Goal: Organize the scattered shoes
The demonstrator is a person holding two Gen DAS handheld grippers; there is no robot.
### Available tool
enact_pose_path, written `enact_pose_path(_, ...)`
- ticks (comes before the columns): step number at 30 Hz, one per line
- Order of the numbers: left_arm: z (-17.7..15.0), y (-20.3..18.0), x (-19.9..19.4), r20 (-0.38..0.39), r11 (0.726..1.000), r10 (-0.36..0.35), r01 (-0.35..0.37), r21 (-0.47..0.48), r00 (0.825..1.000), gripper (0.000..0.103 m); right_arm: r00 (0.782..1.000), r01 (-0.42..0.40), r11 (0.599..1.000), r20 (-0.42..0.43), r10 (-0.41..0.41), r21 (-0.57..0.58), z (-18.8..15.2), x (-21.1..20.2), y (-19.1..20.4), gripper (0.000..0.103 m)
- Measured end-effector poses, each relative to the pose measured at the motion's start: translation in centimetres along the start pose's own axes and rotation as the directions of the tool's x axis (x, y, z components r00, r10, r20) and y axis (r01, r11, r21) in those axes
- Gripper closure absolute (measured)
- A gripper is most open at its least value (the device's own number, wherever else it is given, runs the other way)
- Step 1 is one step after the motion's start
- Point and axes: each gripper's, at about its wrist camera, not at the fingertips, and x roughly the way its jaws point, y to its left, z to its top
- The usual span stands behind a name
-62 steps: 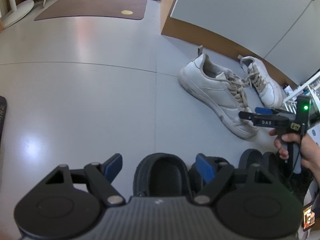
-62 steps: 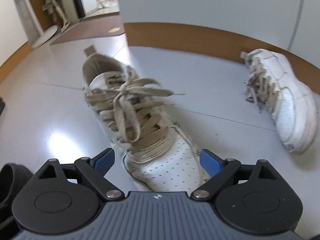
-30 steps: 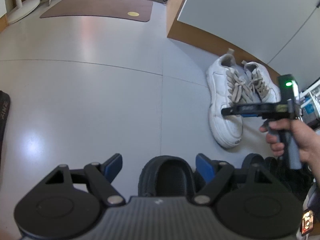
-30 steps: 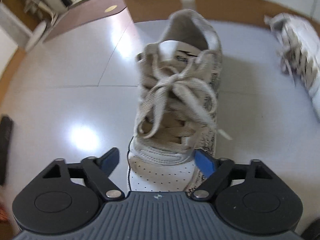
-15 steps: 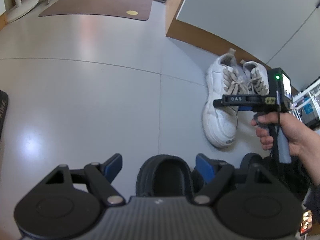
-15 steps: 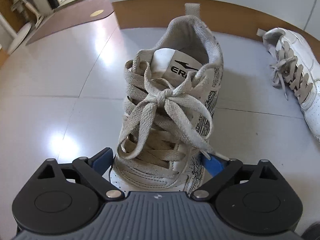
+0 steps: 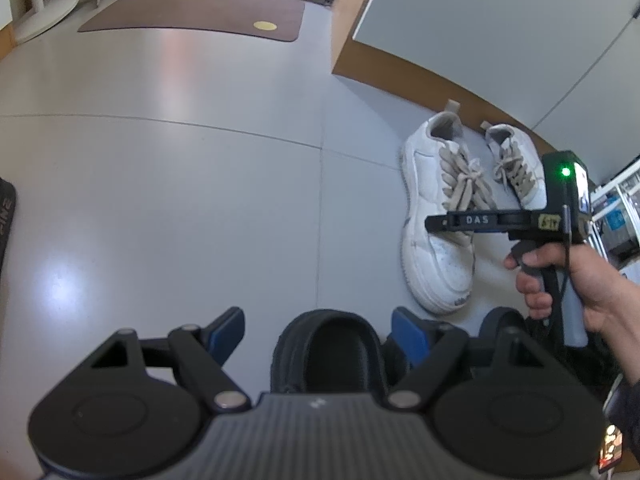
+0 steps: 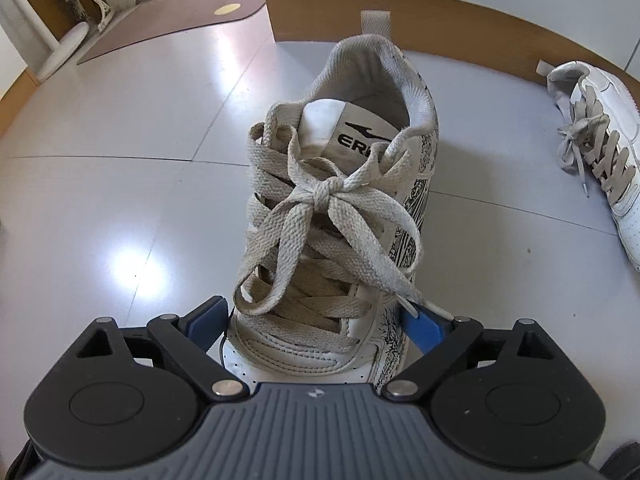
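White leather, scuffed and laced in beige — the near white lace-up sneaker [image 8: 340,216] fills the right wrist view, its toe sitting between the blue pads [image 8: 208,318] of the right hand-held gripper [image 8: 316,320]. Both pads lie against the sides of the toe box, so I judge this hand-held gripper clamped on the shoe, though the contact on the left side is hard to confirm. The shoe's long axis runs straight away from the hand-held gripper, toe nearest, heel tab pointing at the brown skirting board [image 8: 460,28].

Next out, to the right and apart from it on the grey tiled floor [image 7: 160,184], lies the second white sneaker [image 8: 600,152], roughly parallel, heel also toward the wall.

The left hand-held gripper [image 7: 318,330] stands apart with its jaws wide, straddling a black slipper [image 7: 326,348] without pressing it. The right hand [image 7: 568,280] is plainly the nearer to the white pair — any closing-up of that pair would mean a sideways shift to the right.
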Motion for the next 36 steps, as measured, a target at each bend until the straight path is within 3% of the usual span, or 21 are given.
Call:
enact_pose_path(3,0.3,-0.5,0.2,0.001,1.0,-0.004,0.004,0.009,1.0,0.021,1.0,-0.002,1.0,0.001,0.002,-0.023,0.2,-0.3,0.1,0.01)
enact_pose_path(6,0.6,-0.8,0.5,-0.004,1.0,-0.002,0.002,0.01,1.0,0.021,0.999,0.013,0.999,0.045,-0.011,-0.033,0.0,-3.2,0.5,0.01)
enact_pose_path(11,2.4,-3.7,0.8,0.025,0.997,-0.036,0.034,0.063,0.999,0.021,0.996,-0.027,0.997,0.086,0.033,-0.069,-1.4,-9.8,-0.3,0.01)
enact_pose_path(16,5.1,-7.4,0.8,0.012,0.988,-0.085,0.082,0.131,0.996,0.02,0.989,-0.033,0.999,0.141,0.035,-0.02,-5.2,-15.7,-2.6,0.01)
enact_pose_path(21,8.0,-11.7,0.6,0.045,0.969,-0.094,0.082,0.231,0.995,0.02,0.981,-0.038,0.999,0.189,0.032,0.03,-9.9,-20.7,-4.5,0.01)
enact_pose_path(29,13.0,-19.1,1.3,0.088,0.941,-0.136,0.101,0.324,0.987,0.019,0.971,-0.066,0.991,0.235,0.036,0.118,-15.8,-24.8,-6.6,0.01)
enact_pose_path(36,16.8,-25.8,3.5,0.099,0.916,-0.18,0.13,0.38,0.979,0.018,0.955,-0.087,0.97,0.295,0.016,0.229,-17.8,-25.3,-9.3,0.01)
